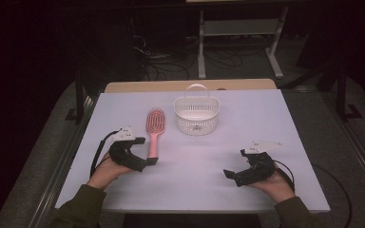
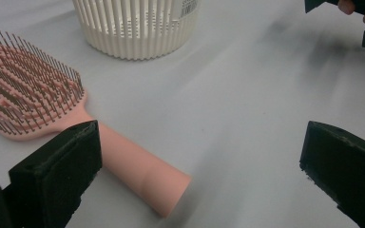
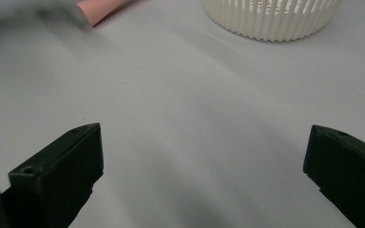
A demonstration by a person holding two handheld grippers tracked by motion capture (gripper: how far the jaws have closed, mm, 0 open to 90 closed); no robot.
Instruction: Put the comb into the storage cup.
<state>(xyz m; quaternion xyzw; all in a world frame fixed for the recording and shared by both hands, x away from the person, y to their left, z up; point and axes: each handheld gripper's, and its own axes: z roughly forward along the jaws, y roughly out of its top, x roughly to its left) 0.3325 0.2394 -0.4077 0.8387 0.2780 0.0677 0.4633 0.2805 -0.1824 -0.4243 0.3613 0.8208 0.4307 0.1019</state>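
— So, where's the brush (image 1: 155, 131)?
— Flat on the table (image 1: 266, 123), bristles up, just left of the basket (image 1: 196, 115). The left gripper (image 1: 148, 151) sits at the handle's end, jaws apart, nothing held.
— And the right gripper (image 1: 235, 166)?
— Spread wide too, well apart from it.
— Best, I'd say, to centre the left jaws across the handle before squeezing.

Brush (image 2: 33, 102) head: cut off by the left edge in the left gripper view.
Brush handle: one left jaw covers part of it there; in the right gripper view just its tip (image 3: 97, 10) pokes in at the top.
Basket (image 3: 271, 16): rim and handle cropped by the top edge in both gripper views.
Basket label (image 1: 197, 127): too small to read.
Right tongs (image 2: 361, 21): clipped at the corner.
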